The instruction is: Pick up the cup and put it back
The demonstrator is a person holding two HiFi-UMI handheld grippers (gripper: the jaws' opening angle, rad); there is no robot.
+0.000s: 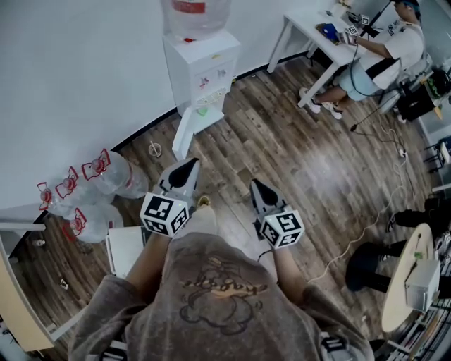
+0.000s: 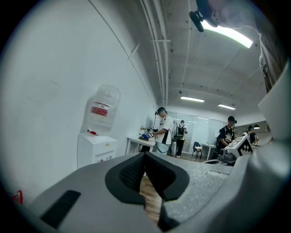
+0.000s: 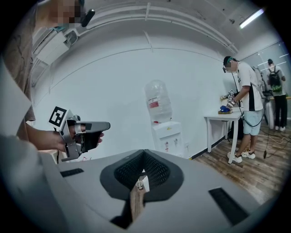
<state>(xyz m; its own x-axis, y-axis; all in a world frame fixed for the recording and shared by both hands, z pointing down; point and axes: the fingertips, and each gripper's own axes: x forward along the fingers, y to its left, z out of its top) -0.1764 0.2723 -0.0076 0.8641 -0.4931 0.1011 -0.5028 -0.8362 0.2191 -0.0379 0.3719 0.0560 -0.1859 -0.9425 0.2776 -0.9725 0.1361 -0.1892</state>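
Left hand-held gripper (image 1: 189, 165), right hand-held gripper (image 1: 256, 185) — both pressed together, empty; probable cup (image 1: 153, 149) ahead — spread jaws before reaching.

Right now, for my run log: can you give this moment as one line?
left gripper: shut, empty | right gripper: shut, empty | cup: on floor near wall, not held | water dispenser: ahead

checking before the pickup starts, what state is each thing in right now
left claw: shut, nothing in it
right claw: shut, nothing in it
cup: upright on the floor, untouched
dispenser bottle: upright on top of the water dispenser
spare bottles: lying on their sides by the wall
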